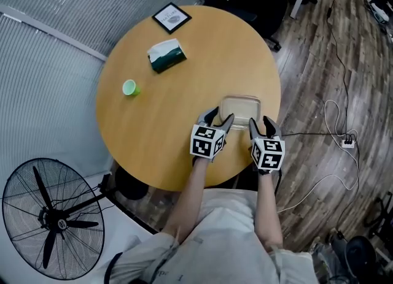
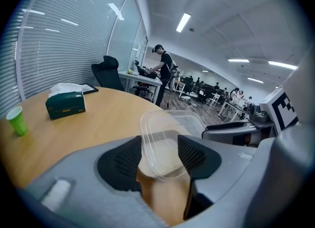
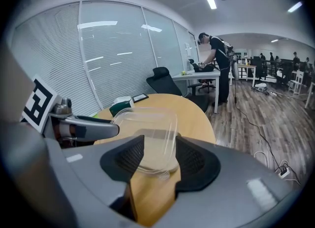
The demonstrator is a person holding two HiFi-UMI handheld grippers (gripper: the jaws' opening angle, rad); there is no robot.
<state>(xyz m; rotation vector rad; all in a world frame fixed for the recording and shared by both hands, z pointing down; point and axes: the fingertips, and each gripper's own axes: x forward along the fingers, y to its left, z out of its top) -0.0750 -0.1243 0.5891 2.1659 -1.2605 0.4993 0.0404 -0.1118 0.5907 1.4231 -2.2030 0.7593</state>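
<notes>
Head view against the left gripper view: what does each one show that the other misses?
Only the head view: the floor fan and the power strip on the wood floor. Only the left gripper view: the left gripper with its jaws either side of a corner of the clear container, a standing person and an office chair. Both: the container, tissue box, green cup and round table.

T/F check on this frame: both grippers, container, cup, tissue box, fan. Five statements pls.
1. The clear container reaches between the jaws of the left gripper and of the right gripper. True.
2. The green cup stands inside the container. False: it stands alone on the table, well apart.
3. The tissue box lies on the table beyond the container. True.
4. The fan stands on the table. False: it stands on the floor beside it.
5. The container holds food. False: it looks empty.
</notes>
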